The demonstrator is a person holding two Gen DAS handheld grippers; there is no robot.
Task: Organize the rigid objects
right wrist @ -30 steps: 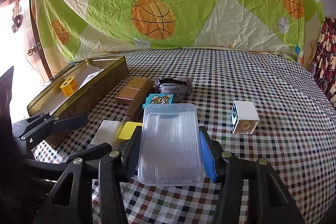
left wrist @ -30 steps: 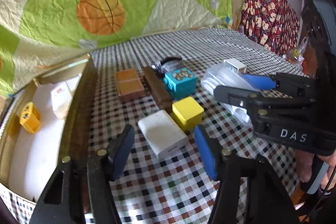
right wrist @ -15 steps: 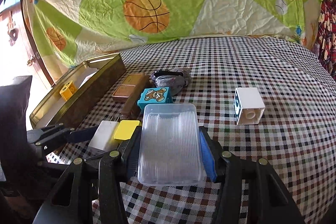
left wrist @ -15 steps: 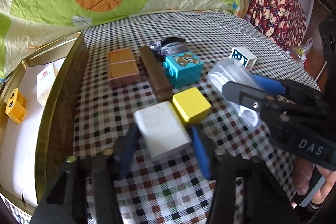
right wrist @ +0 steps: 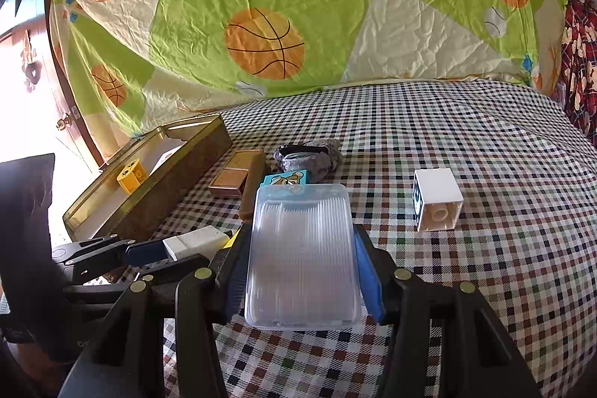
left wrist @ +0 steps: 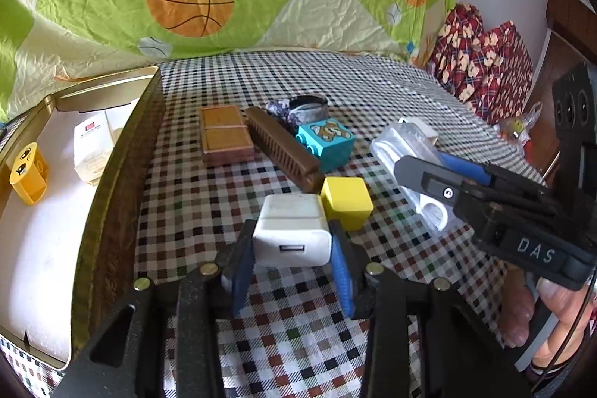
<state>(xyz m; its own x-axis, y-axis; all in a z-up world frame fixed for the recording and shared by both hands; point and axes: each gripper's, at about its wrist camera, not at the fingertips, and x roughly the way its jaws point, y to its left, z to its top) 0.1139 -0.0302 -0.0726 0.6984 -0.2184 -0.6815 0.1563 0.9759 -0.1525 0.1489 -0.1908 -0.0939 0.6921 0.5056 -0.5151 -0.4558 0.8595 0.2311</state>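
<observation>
On the checked cloth of the bench [left wrist: 373,92], the left tool [left wrist: 293,271] has just been closing and now has its blue pads against both sides of the white charger [left wrist: 291,230], which sits just beside a yellow block [left wrist: 347,200]. The right tool [right wrist: 302,271] grips a clear plastic box [right wrist: 302,256] between its narrowly spread pads. A gold tray [left wrist: 123,174] at the left holds a yellow toy [left wrist: 28,174] and a white carton [left wrist: 93,144].
</observation>
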